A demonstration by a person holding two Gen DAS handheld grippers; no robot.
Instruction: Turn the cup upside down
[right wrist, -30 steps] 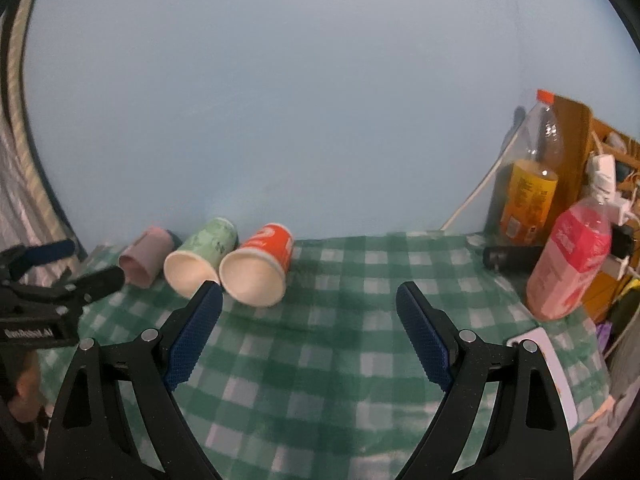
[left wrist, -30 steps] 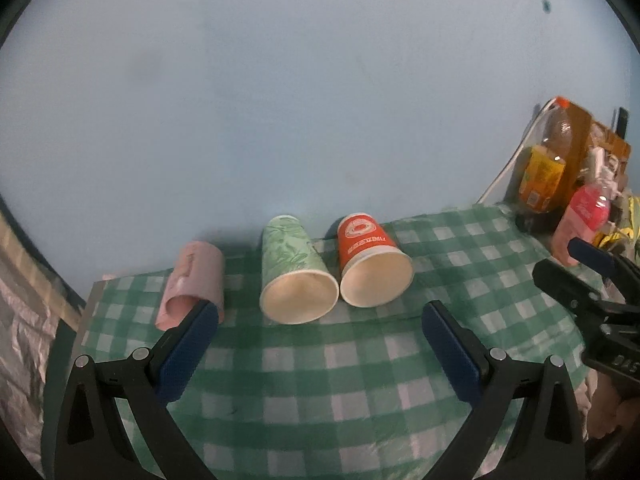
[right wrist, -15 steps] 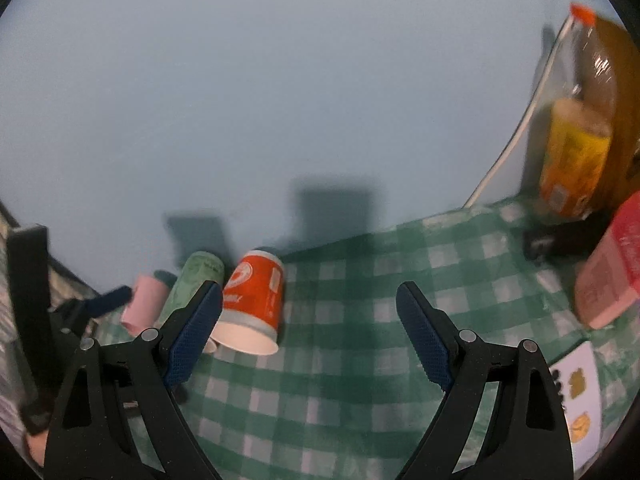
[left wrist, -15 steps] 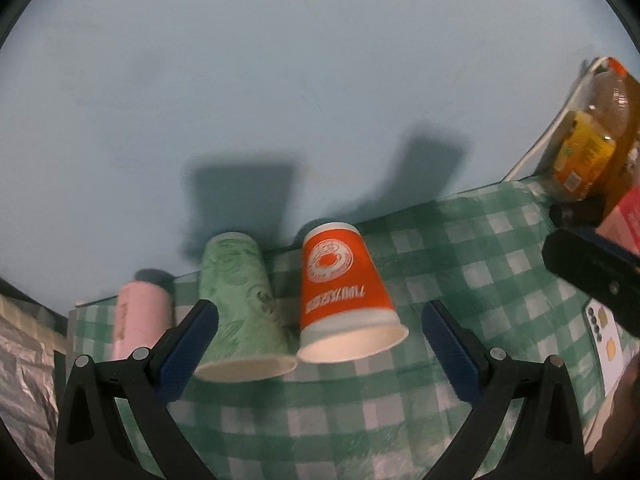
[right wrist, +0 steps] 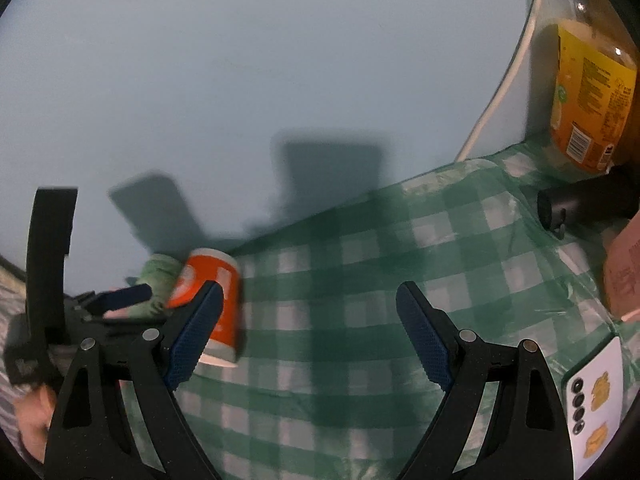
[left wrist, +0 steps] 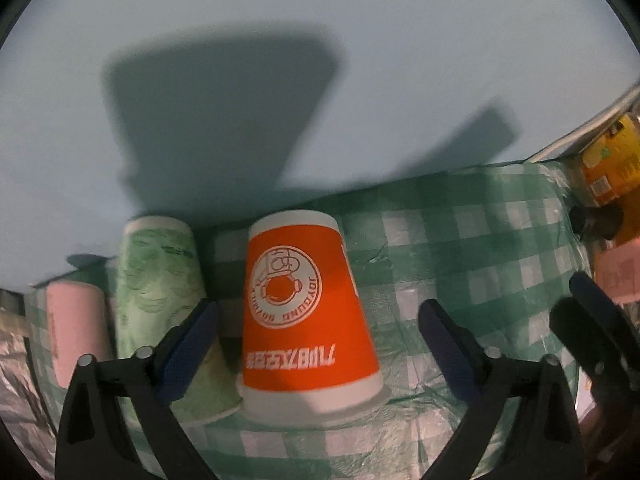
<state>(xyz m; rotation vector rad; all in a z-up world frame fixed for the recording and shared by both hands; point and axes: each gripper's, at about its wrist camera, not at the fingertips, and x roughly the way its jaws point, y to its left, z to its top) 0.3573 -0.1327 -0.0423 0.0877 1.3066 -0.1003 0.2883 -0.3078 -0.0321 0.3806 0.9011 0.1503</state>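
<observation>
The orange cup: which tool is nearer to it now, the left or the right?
Left. The left tool is open with the orange cup lying between its fingers. The right tool is open over bare tablecloth, with the cup off to its left, behind its left finger.

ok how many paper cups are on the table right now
3, lying in a row on the checked tablecloth by the wall: the orange cup between the left gripper's open jaws, the green cup beside it, and the pink cup at the far left. None seems hidden.

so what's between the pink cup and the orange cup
The green cup lies on its side between the pink cup and the orange cup, as the left wrist view shows.
</observation>
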